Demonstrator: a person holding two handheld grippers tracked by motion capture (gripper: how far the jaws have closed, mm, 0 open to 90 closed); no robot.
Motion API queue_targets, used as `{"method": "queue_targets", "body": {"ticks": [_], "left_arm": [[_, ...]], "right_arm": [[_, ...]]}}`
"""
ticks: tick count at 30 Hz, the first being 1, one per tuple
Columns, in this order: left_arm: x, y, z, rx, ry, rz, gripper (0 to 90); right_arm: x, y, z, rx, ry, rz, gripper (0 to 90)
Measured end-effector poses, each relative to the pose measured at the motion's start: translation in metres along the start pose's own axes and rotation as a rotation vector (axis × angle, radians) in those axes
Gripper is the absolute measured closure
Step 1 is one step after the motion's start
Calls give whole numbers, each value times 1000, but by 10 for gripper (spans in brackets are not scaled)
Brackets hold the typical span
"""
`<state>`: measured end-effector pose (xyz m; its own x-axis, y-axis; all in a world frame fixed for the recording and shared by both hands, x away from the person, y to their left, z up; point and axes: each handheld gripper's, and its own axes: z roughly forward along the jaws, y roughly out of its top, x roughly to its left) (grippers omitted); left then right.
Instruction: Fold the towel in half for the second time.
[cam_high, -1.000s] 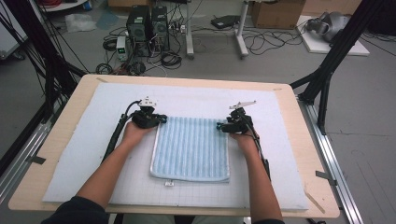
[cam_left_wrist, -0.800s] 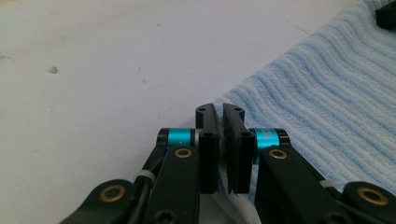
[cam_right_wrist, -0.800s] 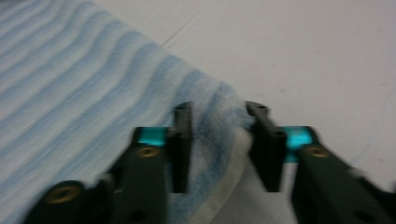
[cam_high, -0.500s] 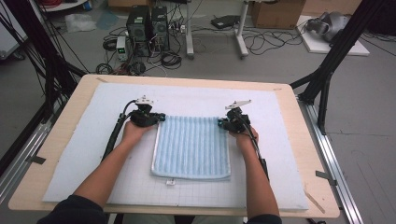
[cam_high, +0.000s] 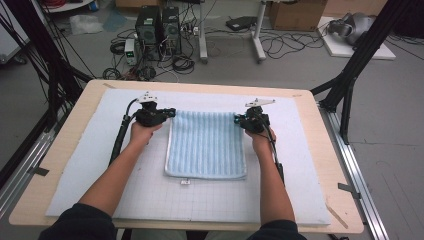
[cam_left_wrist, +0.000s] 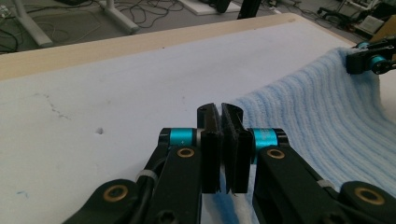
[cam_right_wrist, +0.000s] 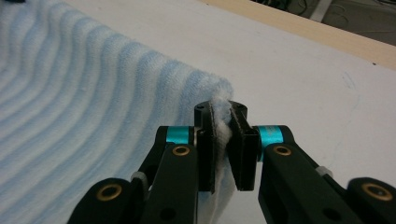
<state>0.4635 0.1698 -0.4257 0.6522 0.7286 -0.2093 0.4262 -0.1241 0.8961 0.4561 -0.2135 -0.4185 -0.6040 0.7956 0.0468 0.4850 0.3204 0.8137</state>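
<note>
In the high view, two forearms in dark sleeves are entering from the near edge of the counter (cam_high: 60, 165) and are extending over the white gridded mat (cam_high: 150, 195) that is covering most of it. A light blue ribbed towel (cam_high: 207, 145) is lying flat near the middle of the mat, with its near edge squared off and a small white tag (cam_high: 185, 182) lying just in front of that edge. At the towel's far left corner, the left tongs (cam_high: 169, 113) are resting low against the mat; in the left gripper view the left tongs (cam_left_wrist: 221, 140) are standing closed with the pads all but meeting, and blue fabric is showing directly beneath them, so they are pinching that corner of the towel (cam_left_wrist: 327, 116). At the far right corner, the right tongs (cam_high: 239, 120) have just been closing; in the right gripper view the right tongs (cam_right_wrist: 222, 140) are gripping a raised fold of the towel (cam_right_wrist: 84, 93), with white pile bulging between the pads. The towel's far edge is stretching between the two corners. Beyond the counter, computer towers (cam_high: 157, 25) and loose cables (cam_high: 280, 45) are lying on the grey floor.
</note>
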Motion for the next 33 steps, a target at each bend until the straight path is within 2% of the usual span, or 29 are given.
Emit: {"method": "queue_targets", "body": {"ticks": [6, 12, 15, 21, 23, 24, 27, 29, 33], "left_arm": [[-12, -4, -21, -27, -35, 32, 859], [-31, -7, -41, -54, -56, 81, 858], [-39, -12, -48, -57, -67, 93, 857], [-53, -27, -64, -65, -86, 97, 856], [-58, -34, -71, -76, -88, 101, 856], [-60, -38, -74, -79, -88, 104, 856], [-67, -48, -83, -79, -103, 99, 855], [-72, -54, -87, -70, -105, 124, 855], [-82, -66, -95, -59, -120, 135, 855]], "right_arm": [[7, -6, -17, -37, 60, -12, 827], [20, -13, -39, -51, 75, -48, 827], [25, -18, -49, -57, 80, -53, 825], [38, -30, -64, -57, 87, -67, 820], [44, -33, -69, -35, 91, -68, 817], [48, -36, -72, -59, 83, -86, 817], [56, -44, -80, -64, 85, -84, 816], [61, -51, -84, -63, 83, -82, 816], [70, -64, -90, -57, 85, -71, 816]]}}
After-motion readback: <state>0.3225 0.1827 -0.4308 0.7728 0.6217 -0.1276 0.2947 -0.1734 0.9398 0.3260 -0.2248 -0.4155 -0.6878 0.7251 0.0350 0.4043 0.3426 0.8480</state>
